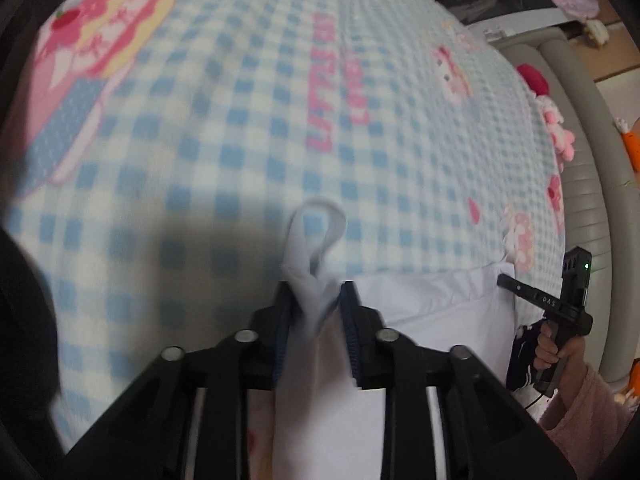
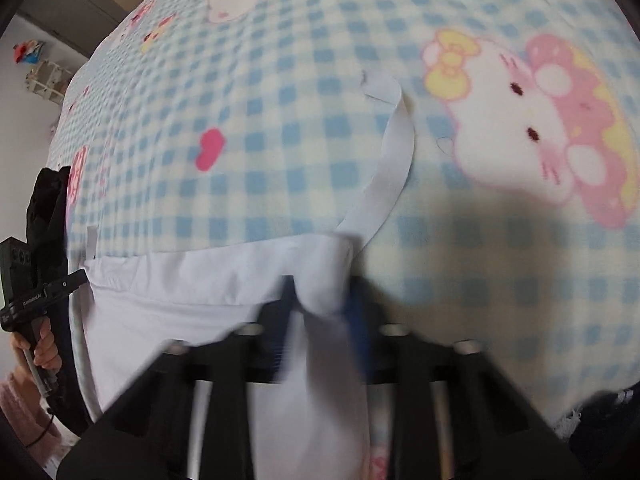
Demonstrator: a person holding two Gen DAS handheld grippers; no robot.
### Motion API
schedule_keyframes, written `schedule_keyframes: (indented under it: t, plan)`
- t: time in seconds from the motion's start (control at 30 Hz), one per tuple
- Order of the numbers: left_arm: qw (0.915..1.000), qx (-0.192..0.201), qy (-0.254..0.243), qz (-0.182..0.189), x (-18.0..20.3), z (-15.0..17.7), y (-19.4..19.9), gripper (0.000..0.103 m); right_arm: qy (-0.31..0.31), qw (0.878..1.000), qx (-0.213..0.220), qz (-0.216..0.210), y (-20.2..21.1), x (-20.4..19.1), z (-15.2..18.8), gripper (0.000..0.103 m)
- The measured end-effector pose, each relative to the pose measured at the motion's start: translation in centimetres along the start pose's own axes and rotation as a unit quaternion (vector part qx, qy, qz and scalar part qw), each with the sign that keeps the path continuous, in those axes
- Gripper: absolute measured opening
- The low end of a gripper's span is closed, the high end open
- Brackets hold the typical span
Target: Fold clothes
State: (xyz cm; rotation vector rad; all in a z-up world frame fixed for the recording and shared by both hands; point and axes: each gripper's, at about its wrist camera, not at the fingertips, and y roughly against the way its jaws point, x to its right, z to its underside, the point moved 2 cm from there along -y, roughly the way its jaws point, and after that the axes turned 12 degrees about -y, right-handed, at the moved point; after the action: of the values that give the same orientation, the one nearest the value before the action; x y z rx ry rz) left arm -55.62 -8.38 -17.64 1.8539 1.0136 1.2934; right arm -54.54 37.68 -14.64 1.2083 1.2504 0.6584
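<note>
White garment [image 1: 432, 304] pinched in both tools [image 1: 316, 300] [image 2: 320, 300] above checked blanket [image 1: 240, 140]

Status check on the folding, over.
Left gripper shut on white garment. Right gripper shut on it too. Garment over checked blanket. Nothing in the way.

The garment [image 2: 192, 300] lies on the blanket [image 2: 280, 120] between the left gripper [image 1: 316, 296] and right gripper [image 2: 320, 296], one at each corner; a strap [image 2: 394, 160] runs ahead, apparently flat.
</note>
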Motion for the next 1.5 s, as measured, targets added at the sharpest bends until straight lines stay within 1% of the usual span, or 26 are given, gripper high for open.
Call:
schedule_keyframes:
  t: [0.03, 0.1, 0.2, 0.23, 0.27, 0.3, 0.37, 0.43, 0.53, 0.6, 0.67, 0.73, 0.87, 0.97, 1.03, 1.07, 1.17, 1.2, 1.23, 1.27, 1.3, 1.33, 1.37, 1.43, 1.47, 1.5]
  plan:
    - [0.9998, 0.009, -0.005, -0.014, 0.0, -0.5, 0.3, 0.004, 0.001, 1.000, 0.010, -0.003, 0.4, 0.0, -0.3, 0.008]
    - [0.9998, 0.003, -0.005, -0.018, -0.5, -0.4, 0.1, 0.004, 0.005, 0.999, 0.033, -0.003, 1.3, 0.2, -0.4, 0.007]
    - [0.9997, -0.012, 0.004, -0.023, -1.5, -0.1, -0.3, 0.007, 0.000, 1.000, 0.029, 0.005, 0.7, 0.8, -0.3, 0.008]
    - [0.9997, -0.005, 0.017, -0.019, -2.0, -0.1, 0.0, 0.009, 0.000, 1.000, 0.021, 0.008, 0.4, 0.9, -0.1, 0.008]
    - [0.9995, 0.002, 0.029, -0.014, -2.6, 0.0, 0.3, 0.018, 0.000, 1.000, 0.014, 0.012, 0.1, 0.9, 0.1, 0.010]
    - [0.9990, 0.009, 0.042, -0.009, -3.1, 0.0, 0.6, 0.023, -0.001, 1.000, 0.006, 0.015, -0.2, 1.0, 0.4, 0.015]
    - [0.9973, 0.028, 0.058, 0.034, -3.4, 0.0, 1.0, 0.040, -0.012, 1.000, 0.005, 0.008, 0.4, 2.0, 0.4, 0.021]
    - [0.9991, 0.001, 0.027, 0.034, -2.5, 0.1, 0.1, 0.041, -0.014, 1.000, 0.009, 0.007, 0.4, 2.8, -0.2, 0.022]
    - [0.9984, -0.043, -0.022, 0.031, -1.0, 0.3, -1.2, 0.036, -0.004, 1.000, -0.003, 0.007, -0.5, 2.0, -0.8, 0.022]
    - [0.9979, -0.049, -0.042, 0.009, -0.5, 0.2, -1.4, 0.026, 0.003, 1.000, -0.015, 0.003, -2.0, 0.9, -1.1, 0.022]
    - [0.9978, -0.040, -0.052, -0.013, -0.7, -0.1, -1.2, 0.011, 0.007, 1.000, -0.006, 0.008, -1.6, 1.0, -1.0, 0.015]
    - [0.9976, -0.023, -0.057, -0.031, -0.9, -0.7, -0.5, 0.002, 0.014, 1.000, 0.007, 0.015, -0.9, 0.8, -0.6, 0.010]
    - [0.9961, 0.013, -0.047, -0.074, -1.9, -2.0, 0.7, 0.001, 0.031, 0.998, 0.038, 0.026, 1.1, -0.3, 1.1, 0.007]
    - [0.9994, 0.003, 0.012, -0.033, -4.1, -1.8, 0.6, 0.001, -0.006, 0.999, 0.022, 0.025, 0.3, -0.5, 0.6, 0.007]
    - [0.9994, 0.013, 0.016, -0.028, -3.6, -1.3, 1.1, 0.003, -0.002, 0.998, 0.044, 0.041, 1.2, -1.2, 0.9, 0.012]
    - [0.9992, 0.017, 0.003, -0.037, -2.9, -1.0, 1.7, 0.003, 0.003, 0.997, 0.058, 0.051, 1.8, -1.6, 1.1, 0.014]
    - [0.9956, 0.017, -0.079, -0.049, 1.9, 0.5, 3.0, 0.004, 0.019, 0.991, 0.102, 0.080, 3.7, -2.9, 1.8, 0.022]
    - [0.9933, 0.011, -0.106, -0.045, 3.6, 1.3, 3.1, 0.006, 0.024, 0.989, 0.116, 0.090, 4.3, -3.3, 2.0, 0.022]
    - [0.9904, 0.005, -0.132, -0.041, 5.3, 2.0, 3.2, 0.020, 0.027, 0.987, 0.125, 0.100, 5.1, -3.9, 2.7, 0.022]
    - [0.9884, -0.005, -0.149, -0.032, 7.3, 2.9, 2.8, 0.051, 0.028, 0.985, 0.132, 0.109, 6.0, -4.6, 3.6, 0.023]
    - [0.9860, -0.013, -0.165, -0.024, 9.1, 3.8, 2.0, 0.063, 0.033, 0.985, 0.128, 0.110, 6.4, -5.5, 4.7, 0.023]
    - [0.9832, -0.022, -0.181, -0.015, 10.8, 4.7, 1.2, 0.069, 0.039, 0.986, 0.118, 0.107, 6.7, -6.5, 5.9, 0.023]
    - [0.9800, -0.030, -0.197, -0.007, 12.6, 5.6, 0.4, 0.069, 0.049, 0.987, 0.108, 0.105, 7.1, -7.2, 7.2, 0.023]
    - [0.9699, -0.060, -0.231, -0.048, 14.5, 6.7, -2.0, 0.069, 0.073, 0.987, 0.093, 0.108, 6.9, -8.7, 9.6, 0.029]
    - [0.9633, -0.076, -0.248, -0.070, 15.4, 7.3, -3.3, 0.068, 0.087, 0.986, 0.085, 0.110, 6.5, -9.4, 10.8, 0.034]
    - [0.9549, -0.088, -0.264, -0.103, 15.3, 7.5, -4.3, 0.068, 0.103, 0.985, 0.076, 0.112, 5.9, -9.7, 11.8, 0.034]
